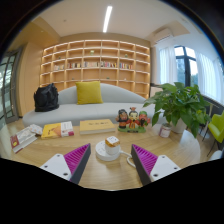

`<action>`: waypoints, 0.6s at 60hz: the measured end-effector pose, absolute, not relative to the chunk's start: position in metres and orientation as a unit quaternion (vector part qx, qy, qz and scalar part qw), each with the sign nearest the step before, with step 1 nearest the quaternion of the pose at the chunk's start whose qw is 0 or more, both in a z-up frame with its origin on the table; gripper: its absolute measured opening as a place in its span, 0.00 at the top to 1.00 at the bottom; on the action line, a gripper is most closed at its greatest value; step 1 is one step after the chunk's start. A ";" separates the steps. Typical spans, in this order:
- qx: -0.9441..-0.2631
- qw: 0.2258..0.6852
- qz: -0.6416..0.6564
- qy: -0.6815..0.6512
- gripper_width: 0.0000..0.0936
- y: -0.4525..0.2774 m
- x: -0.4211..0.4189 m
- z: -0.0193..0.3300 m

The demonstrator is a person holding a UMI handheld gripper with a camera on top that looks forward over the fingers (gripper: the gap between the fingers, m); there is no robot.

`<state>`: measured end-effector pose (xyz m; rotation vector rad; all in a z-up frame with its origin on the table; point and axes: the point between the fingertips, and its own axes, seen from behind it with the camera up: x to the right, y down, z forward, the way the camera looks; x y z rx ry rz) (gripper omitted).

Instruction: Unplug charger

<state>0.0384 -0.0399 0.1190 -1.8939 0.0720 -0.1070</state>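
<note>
Gripper: released, its two fingers spread wide, magenta pads facing inward, held low over the near edge of the table, grasping nothing. Between the fingers and just ahead of them: a white round object resting on the table, with a small white block, seemingly the charger, sitting on top of it; a gap shows at either side, so neither finger touches it; whether a cable runs from it cannot be told. Table: pale wood, rounded, carrying the rest. Toward the middle, beyond the charger: a flat yellowish box. Left of that: picture books, laid side by side, and a further book or magazine near the left edge. Right of the box: small figurines, standing in a group. Far right edge: a leafy green potted plant. Beyond the table: a pale sofa bearing a yellow cushion and a black bag. Farthest: wall-wide wooden shelves, a window to the right, and a ceiling strip light.
</note>
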 end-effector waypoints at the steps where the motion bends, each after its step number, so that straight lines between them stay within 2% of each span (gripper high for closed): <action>1: -0.811 0.582 -0.044 0.032 0.09 -0.032 0.039 0.116; 12: -0.824 0.562 -0.061 0.040 0.10 0.033 0.052 0.071; 16: -0.826 0.559 -0.062 0.043 0.13 0.049 0.056 0.059; 21: -0.824 0.561 -0.067 0.046 0.28 0.060 0.060 0.053; 26: -0.827 0.557 -0.064 0.044 0.36 0.068 0.059 0.048; 30: -0.828 0.556 -0.059 0.048 0.52 0.072 0.060 0.045; 36: -0.826 0.559 -0.055 0.047 0.58 0.072 0.058 0.046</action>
